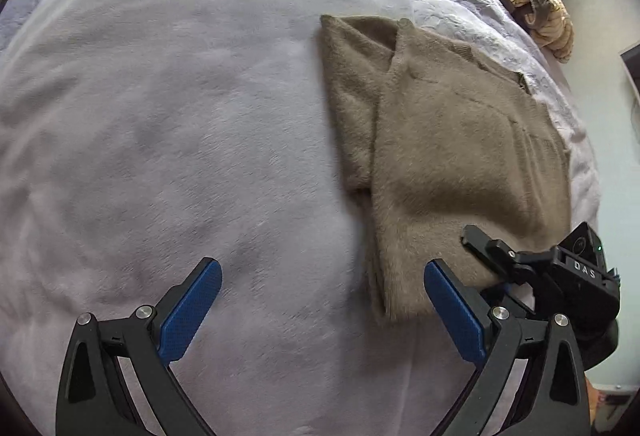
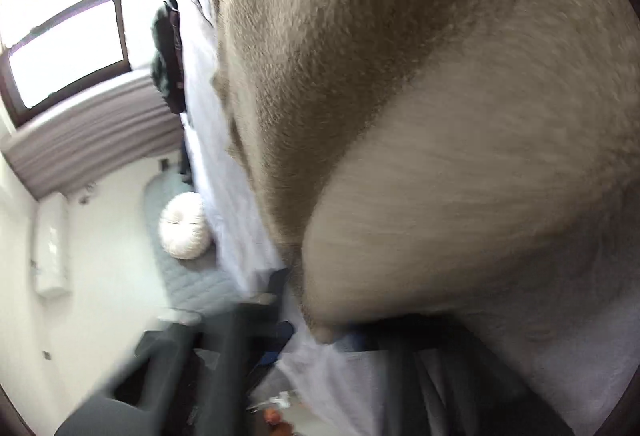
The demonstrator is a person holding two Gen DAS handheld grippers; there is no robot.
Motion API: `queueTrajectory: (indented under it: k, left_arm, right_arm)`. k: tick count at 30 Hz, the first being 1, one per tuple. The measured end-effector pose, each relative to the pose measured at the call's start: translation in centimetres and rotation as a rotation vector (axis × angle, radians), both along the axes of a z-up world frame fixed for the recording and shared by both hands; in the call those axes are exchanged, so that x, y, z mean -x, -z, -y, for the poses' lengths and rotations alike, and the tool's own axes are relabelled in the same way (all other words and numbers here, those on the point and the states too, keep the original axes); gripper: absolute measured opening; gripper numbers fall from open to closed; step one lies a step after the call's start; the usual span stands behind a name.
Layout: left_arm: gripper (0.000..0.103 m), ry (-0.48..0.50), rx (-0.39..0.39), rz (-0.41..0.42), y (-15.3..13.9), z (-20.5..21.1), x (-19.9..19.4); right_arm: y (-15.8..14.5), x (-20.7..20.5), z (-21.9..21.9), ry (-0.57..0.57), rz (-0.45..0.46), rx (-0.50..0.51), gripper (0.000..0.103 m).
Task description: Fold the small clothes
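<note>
I'm over a bed spread with a pale lilac fleece blanket (image 1: 168, 123). My left tongs (image 1: 324, 308) gape wide, empty, just left of the fuzzy taupe knit sweater (image 1: 452, 139). It's part folded; my right tongs (image 1: 480, 244) pinch its near hem, more folds to go.

The left tool (image 1: 323, 310) had two black, skeletal arms with triangular cut-outs, each joined by round silver screw heads. Its fingers (image 1: 191, 310) were faced with flat blue pads of a fine cross-hatched texture, rounded at the tips. The right tool (image 1: 560, 276), seen from the left wrist camera, was a black, blocky body with jointed black links, one small screw, a green indicator light and the pale letters "DAS" on its housing. In its own camera it appeared only as dark, blurred shapes with a trace of blue.
</note>
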State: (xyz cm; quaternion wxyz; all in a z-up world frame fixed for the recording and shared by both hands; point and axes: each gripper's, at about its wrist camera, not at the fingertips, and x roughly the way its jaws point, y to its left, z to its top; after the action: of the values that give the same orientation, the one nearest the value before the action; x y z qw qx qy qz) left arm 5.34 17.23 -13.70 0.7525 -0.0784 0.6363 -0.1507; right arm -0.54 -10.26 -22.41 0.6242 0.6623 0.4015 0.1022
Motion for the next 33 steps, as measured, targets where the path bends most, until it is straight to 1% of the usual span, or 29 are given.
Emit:
queueTrajectory:
  k: [1, 3, 5, 6, 8, 13, 17, 19, 20, 22, 23, 24, 25, 26, 27, 29, 31, 33]
  left_arm:
    - [0.102, 0.0, 0.054, -0.019, 0.1, 0.1, -0.7]
    - [0.102, -0.017, 0.151, -0.055, 0.5, 0.1, -1.6]
    - [0.102, -0.037, 0.282, -0.113, 1.4, 0.4, -3.1]
    - [0.102, -0.035, 0.334, -0.143, 1.9, 0.8, -4.0]
    - [0.101, -0.022, 0.382, -0.168, 2.6, 1.8, -5.3]
    - [0.102, 0.041, 0.432, -0.193, 3.7, 5.5, -7.7]
    - [0.102, 0.06, 0.422, -0.174, 3.3, 8.0, -8.4]
    - [0.101, 0.068, 0.394, -0.161, 3.2, 9.0, -8.6]
    - [0.099, 0.072, 0.374, -0.152, 3.2, 9.5, -8.7]
    - [0.071, 0.082, 0.316, -0.134, 3.3, 10.0, -8.8]
    - [0.063, 0.086, 0.276, -0.126, 3.4, 10.2, -8.8]
    - [0.044, 0.092, 0.25, -0.115, 3.3, 10.2, -8.7]
    - [0.032, 0.103, 0.241, -0.105, 3.3, 10.2, -8.7]
    - [0.032, 0.105, 0.256, -0.099, 3.1, 10.3, -8.7]
    - [0.03, 0.101, 0.255, -0.089, 2.9, 10.2, -8.7]
    - [0.03, 0.107, 0.239, -0.044, 1.9, 10.6, -8.4]
    - [0.03, 0.108, 0.228, -0.009, 0.8, 10.9, -8.1]
    - [0.03, 0.099, 0.24, 0.027, -0.6, 11.4, -7.7]
  right_arm:
    - [-0.6, 0.0, 0.3, -0.003, 0.037, -0.019, 0.01]
    - [-1.8, -0.3, 0.3, -0.04, 0.068, 0.011, 0.01]
    - [-3.1, -0.7, 0.8, -0.083, 0.095, 0.043, 0.01]
    - [-3.6, -1.0, 0.9, -0.096, 0.108, 0.051, 0.01]
    - [-4.6, -1.4, 1.1, -0.126, 0.129, 0.078, 0.01]
    - [-5.9, -2.4, 1.1, -0.182, 0.152, 0.118, 0.01]
    - [-5.9, -2.3, 1.2, -0.222, 0.132, 0.136, 0.01]
    - [-5.7, -1.9, 0.8, -0.29, 0.084, 0.183, 0.014]
    - [-5.7, -1.6, 0.7, -0.342, 0.056, 0.205, 0.014]
    - [-6.4, -0.8, 0.6, -0.444, 0.019, 0.263, 0.014]
    - [-7.0, -0.1, 0.9, -0.485, 0.016, 0.313, 0.014]
    - [-7.8, 0.4, 1.4, -0.503, 0.02, 0.361, 0.014]
    - [-8.7, 0.7, 2.2, -0.504, 0.027, 0.42, 0.014]
    - [-9.8, 0.9, 3.3, -0.482, 0.037, 0.5, 0.014]
    - [-10.6, 0.7, 4.3, -0.454, 0.042, 0.565, 0.014]
    - [-11.8, -0.3, 6.4, -0.383, 0.042, 0.697, 0.014]
    - [-11.6, -2.0, 7.8, -0.349, 0.034, 0.769, 0.011]
    - [-9.8, -3.9, 8.5, -0.371, 0.005, 0.806, 0.011]
